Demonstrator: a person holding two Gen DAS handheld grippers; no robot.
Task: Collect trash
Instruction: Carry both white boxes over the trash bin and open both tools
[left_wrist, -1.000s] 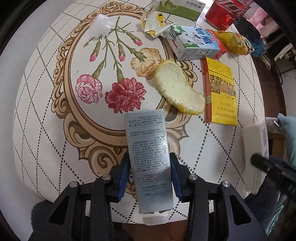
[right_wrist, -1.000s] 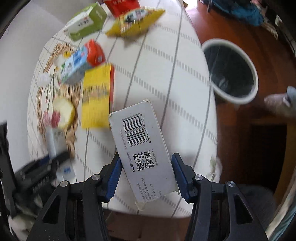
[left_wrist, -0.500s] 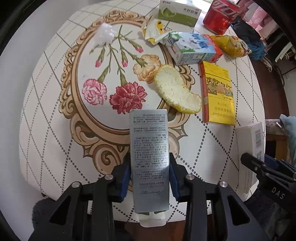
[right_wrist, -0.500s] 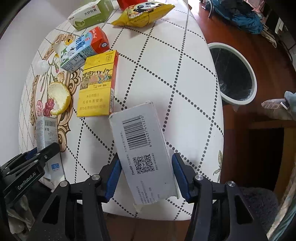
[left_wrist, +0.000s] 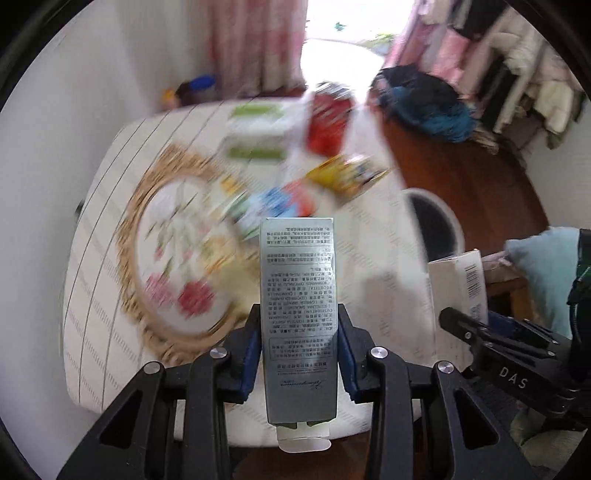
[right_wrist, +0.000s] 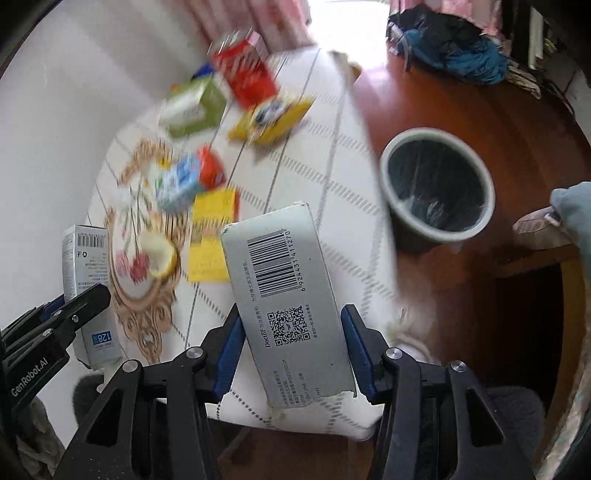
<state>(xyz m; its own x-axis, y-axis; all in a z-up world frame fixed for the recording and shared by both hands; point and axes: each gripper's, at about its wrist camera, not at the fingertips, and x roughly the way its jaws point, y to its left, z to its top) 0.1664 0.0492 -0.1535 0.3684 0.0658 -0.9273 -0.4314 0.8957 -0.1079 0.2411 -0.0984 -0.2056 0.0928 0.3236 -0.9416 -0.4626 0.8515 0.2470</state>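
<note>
- Everything lying on the table (left_wrist: 96, 332) is motion-smeared in both views, so no labels are readable on the red pack (right_wrist: 247, 75), the green box (right_wrist: 194, 107) or the yellow bag (right_wrist: 271, 118).
- The silver box (left_wrist: 298, 317) covers the table stuff straight behind it.
- The white barcode box (right_wrist: 291, 302) blocks part of the yellow carton (right_wrist: 212, 236).
- The bin (right_wrist: 437, 192) is half hidden behind the table edge in the left view.

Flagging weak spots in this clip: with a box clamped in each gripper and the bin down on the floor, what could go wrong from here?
1. The right gripper clamps only the lower part of the tilted white box; it may twist or slip.
2. The trash bin stands on the floor beyond the table edge; a release too soon would likely miss it.
3. The left gripper, holding the silver box, is close beside the right; they could bump.
</note>
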